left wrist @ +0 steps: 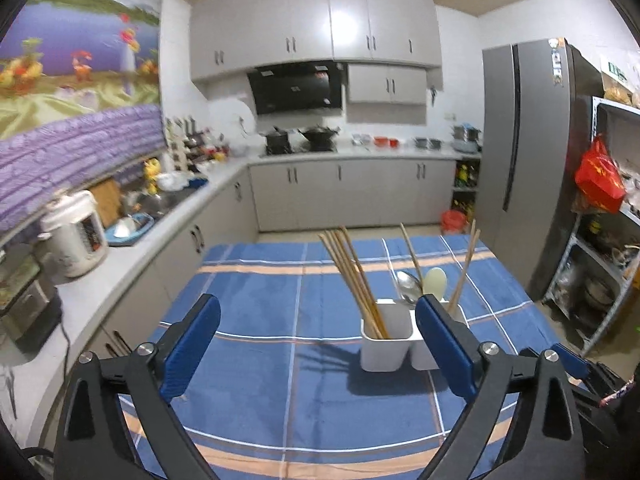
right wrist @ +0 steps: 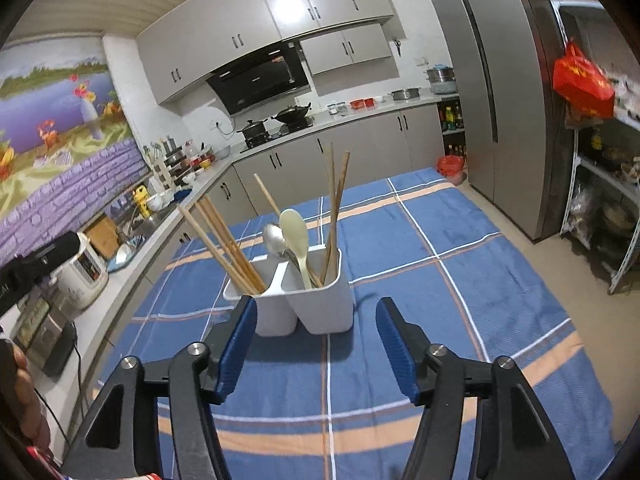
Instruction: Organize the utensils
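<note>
Utensils stand sorted in a white two-compartment holder on the table's blue plaid cloth. Seen from the right wrist camera, the holder sits at about 12 o'clock from the right gripper, just beyond its fingertips and clear of them. In that view its compartment toward 9 o'clock holds a bundle of wooden chopsticks leaning toward 10 o'clock. The compartment toward 3 o'clock holds a metal spoon, a cream plastic spoon and a few more wooden sticks standing nearly upright.

Both blue pads of the right gripper are spread apart with nothing between them but cloth. The left gripper stands wider still, its jaws far apart and empty. From the left wrist camera the holder lies toward 1 o'clock, partly hidden behind the right-hand finger; whether that finger touches it I cannot tell.

A kitchen counter runs along at 9 o'clock, with a white rice cooker on it. A grey fridge stands at 2 o'clock in the right wrist view.
</note>
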`<state>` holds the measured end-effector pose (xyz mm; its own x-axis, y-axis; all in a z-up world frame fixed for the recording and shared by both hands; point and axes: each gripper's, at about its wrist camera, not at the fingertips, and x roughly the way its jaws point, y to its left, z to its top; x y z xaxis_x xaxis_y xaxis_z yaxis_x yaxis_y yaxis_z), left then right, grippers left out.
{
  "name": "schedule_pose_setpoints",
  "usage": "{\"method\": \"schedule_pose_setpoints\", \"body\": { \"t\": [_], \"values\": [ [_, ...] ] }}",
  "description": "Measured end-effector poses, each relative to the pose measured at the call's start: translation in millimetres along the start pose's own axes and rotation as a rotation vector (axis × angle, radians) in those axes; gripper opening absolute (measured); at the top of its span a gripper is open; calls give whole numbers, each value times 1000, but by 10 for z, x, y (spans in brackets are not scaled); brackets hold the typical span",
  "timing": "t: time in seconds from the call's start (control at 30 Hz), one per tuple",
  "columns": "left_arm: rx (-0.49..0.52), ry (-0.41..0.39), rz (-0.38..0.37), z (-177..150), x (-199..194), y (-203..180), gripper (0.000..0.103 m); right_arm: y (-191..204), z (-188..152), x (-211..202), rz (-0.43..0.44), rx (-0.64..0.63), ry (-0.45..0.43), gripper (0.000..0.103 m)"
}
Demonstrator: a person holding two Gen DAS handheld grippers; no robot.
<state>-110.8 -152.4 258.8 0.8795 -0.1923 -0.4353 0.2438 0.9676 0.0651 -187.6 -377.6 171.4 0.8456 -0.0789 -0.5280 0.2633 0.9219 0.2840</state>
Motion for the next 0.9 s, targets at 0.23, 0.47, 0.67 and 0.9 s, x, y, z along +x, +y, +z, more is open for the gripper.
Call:
{"method": "schedule_pose_setpoints", "body": {
  "t": [0.23, 0.47, 0.67, 0.9],
  "values": [
    [38, -55, 19, -205, -469, -43, 103, 97, -160, -273, -7, -71, 3, 77],
    [12, 8, 26, -446, -606, -64, 103, 25, -278, -484, -7, -72, 7, 77],
    [14, 78, 16, -584, -603, -115, 103, -34, -320, -591, -29, -66, 8, 78],
    [-12, 152, -23, -684, -576, -152, 103, -48, -368, -648, -39, -72, 10, 78]
  ]
}}
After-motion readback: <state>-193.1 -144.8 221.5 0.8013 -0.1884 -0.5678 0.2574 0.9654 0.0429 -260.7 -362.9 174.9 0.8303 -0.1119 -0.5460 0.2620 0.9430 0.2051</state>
